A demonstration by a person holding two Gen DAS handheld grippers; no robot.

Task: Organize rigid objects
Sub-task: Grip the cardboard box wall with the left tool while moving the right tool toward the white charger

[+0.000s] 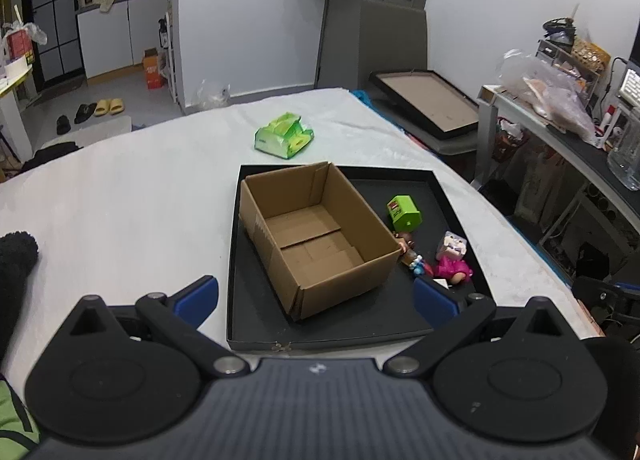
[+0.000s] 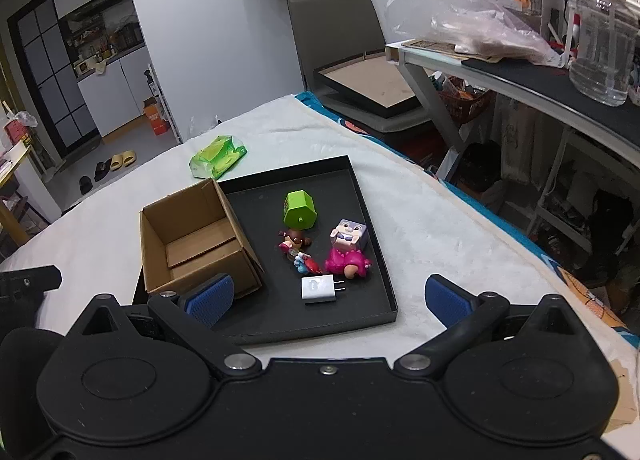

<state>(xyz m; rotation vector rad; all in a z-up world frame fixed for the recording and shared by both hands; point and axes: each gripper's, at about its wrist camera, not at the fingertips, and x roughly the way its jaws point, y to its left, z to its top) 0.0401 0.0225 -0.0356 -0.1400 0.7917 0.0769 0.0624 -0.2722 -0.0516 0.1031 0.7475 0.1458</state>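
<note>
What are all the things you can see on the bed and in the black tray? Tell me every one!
Tray: 1, black, on the white blanket.
Cardboard box: 1, brown, open and empty, left part of the tray.
Green block: 1, green, in the tray right of the box.
Cube-head figure: 1, grey-purple, near the tray's right wall.
Pink figure: 1, pink, lying just in front of the cube-head figure.
Small dolls: looks like 2, brown, pink, blue and red, lying mid-tray.
Charger plug: 1, white, nearest tray front.
Tissue pack: 1, green, on the blanket behind the tray.
Blanket: 1, white.
Left gripper: 1, black with blue pads, open, empty.
Right gripper: 1, same, open, empty.
</note>
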